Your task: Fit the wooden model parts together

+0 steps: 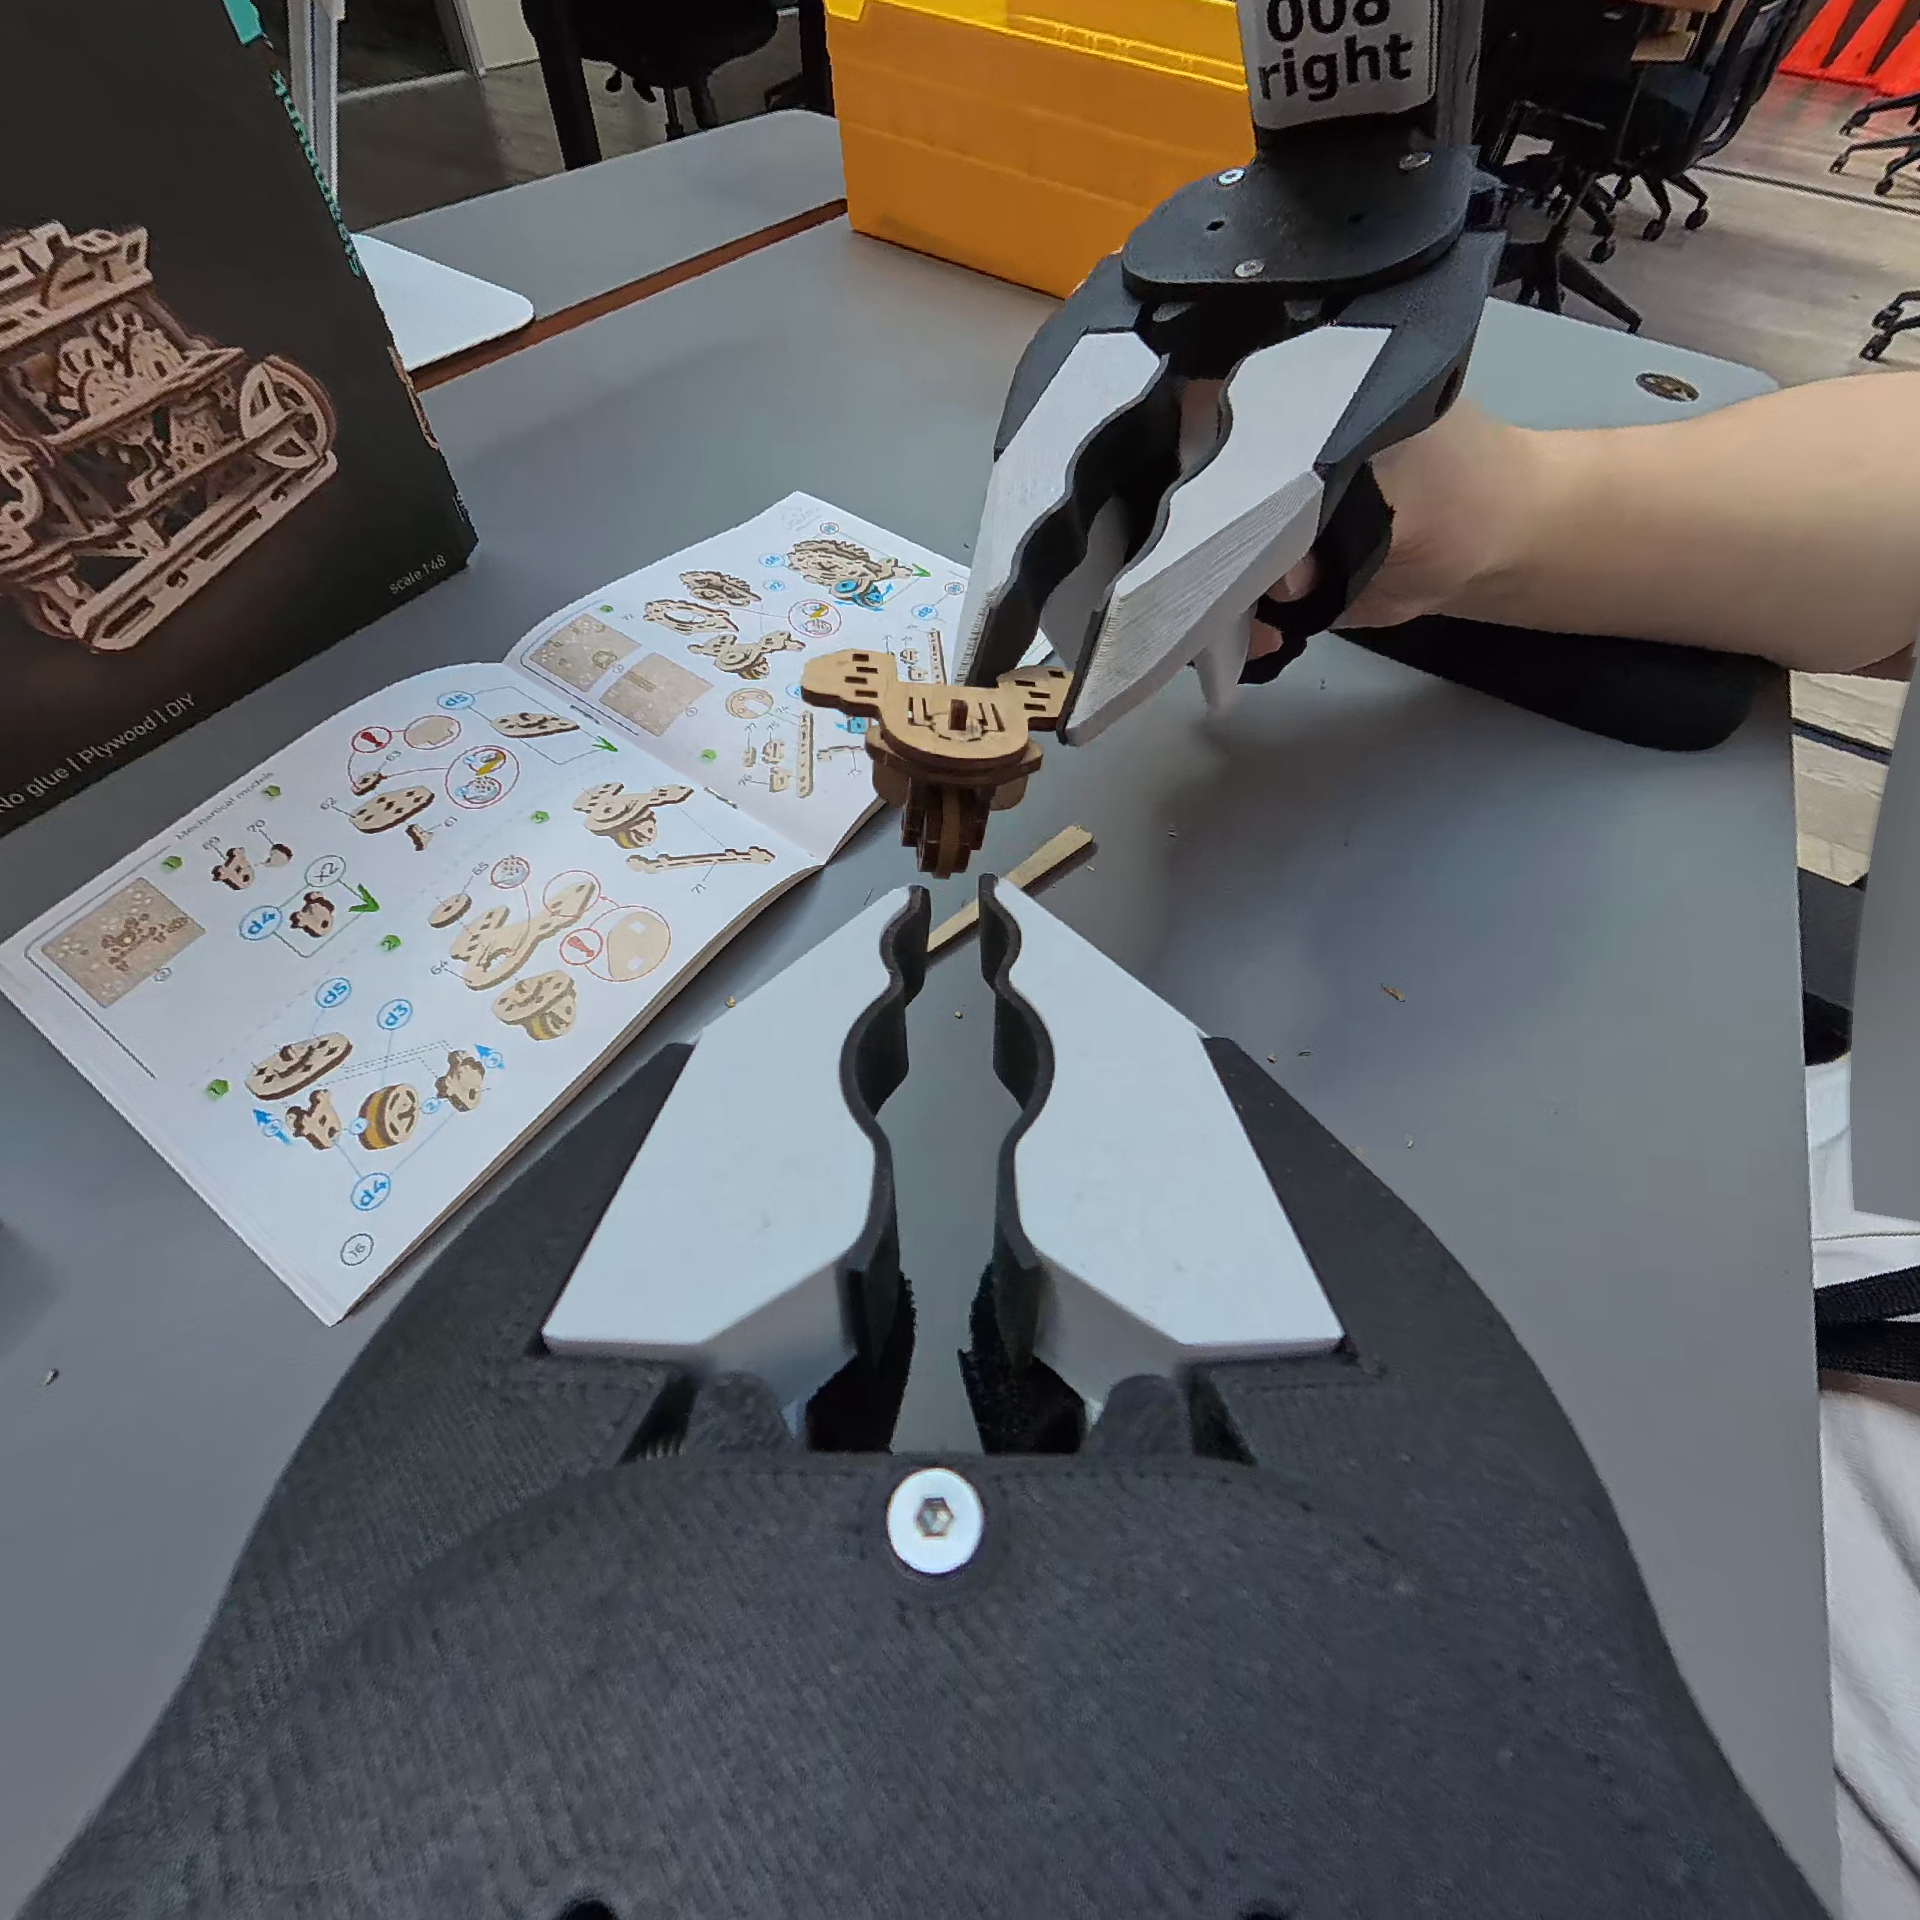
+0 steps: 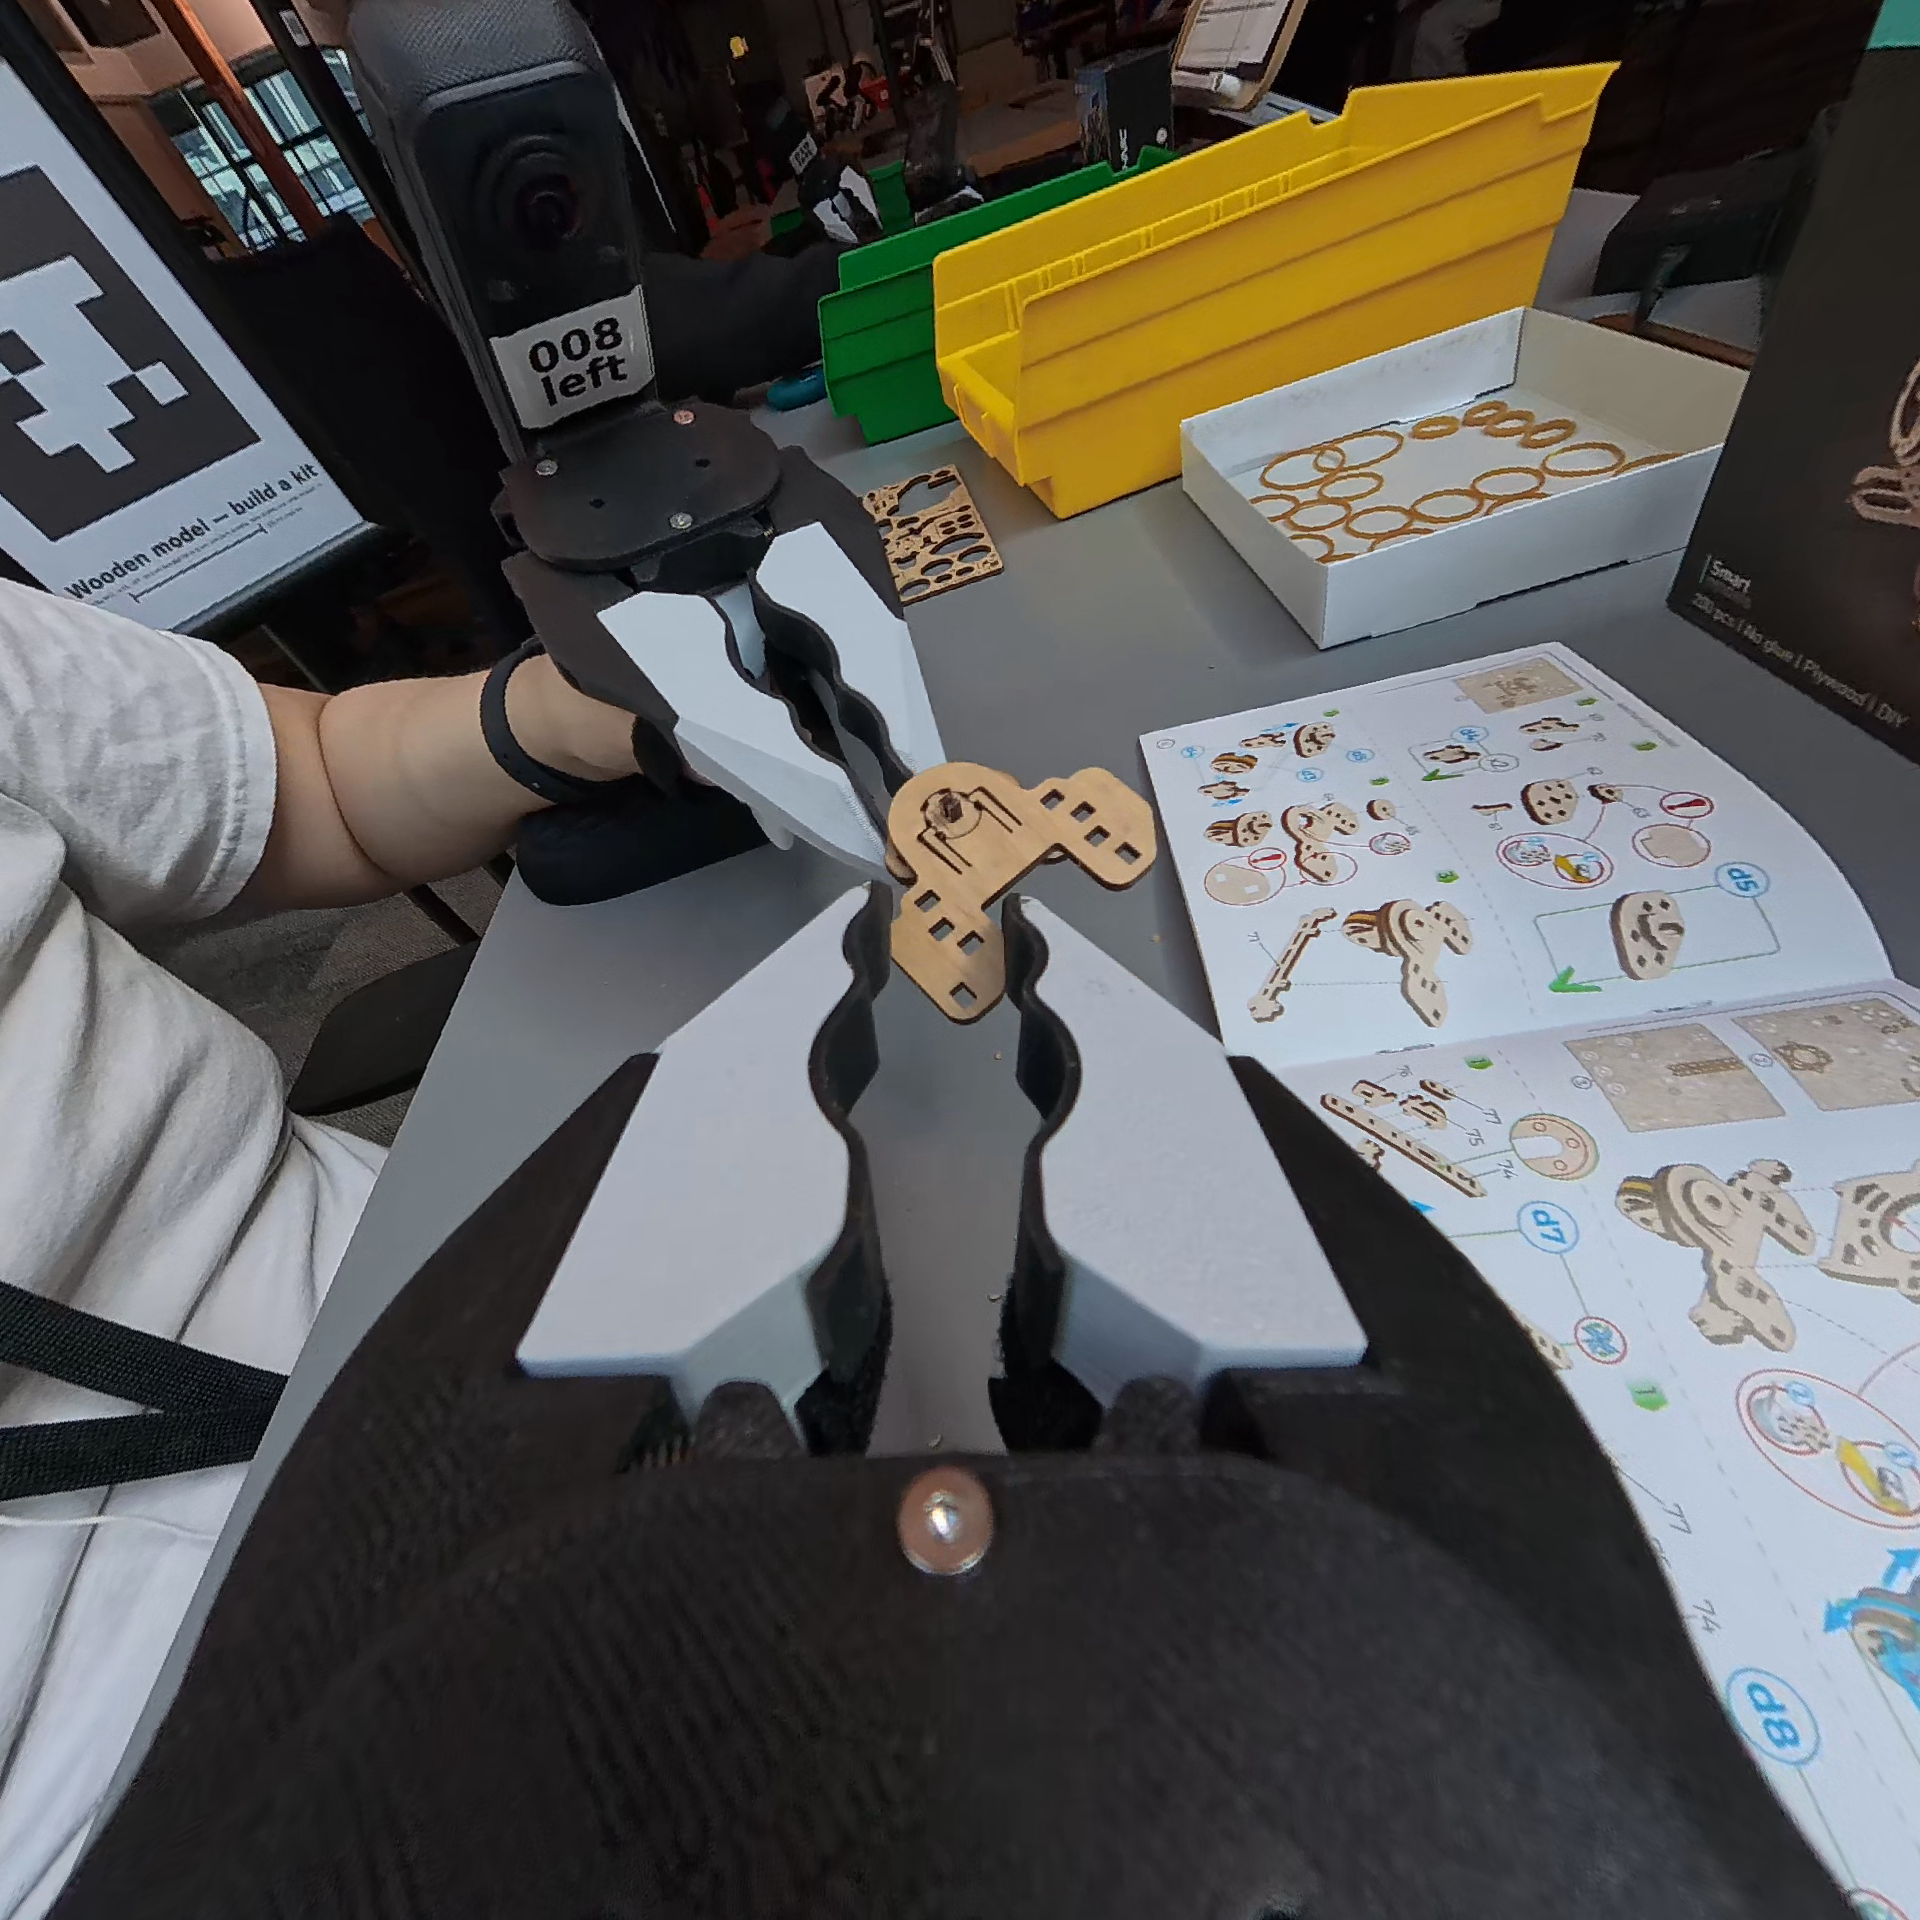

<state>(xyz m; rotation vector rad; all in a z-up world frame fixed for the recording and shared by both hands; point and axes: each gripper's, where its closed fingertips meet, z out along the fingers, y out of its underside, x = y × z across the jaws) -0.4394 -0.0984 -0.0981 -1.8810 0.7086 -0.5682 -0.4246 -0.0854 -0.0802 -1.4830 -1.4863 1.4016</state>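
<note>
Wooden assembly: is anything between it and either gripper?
Nothing visible. The wooden assembly sits between the right gripper fingertips, and the left gripper is pinching its lower stack.

Bare grey desk (image 1: 1403, 935) lies open beneath the left tool (image 1: 951, 891) and the right tool (image 2: 940, 920), which crowd the wooden model (image 2: 997, 873) between them (tips nearly meeting). An open instruction booklet (image 2: 1558, 935) covers the desk on one side; beyond, a yellow bin (image 2: 1247, 343), a white tray (image 2: 1455, 582) and an upright kit box (image 1: 156, 416) block the far edge.
</note>
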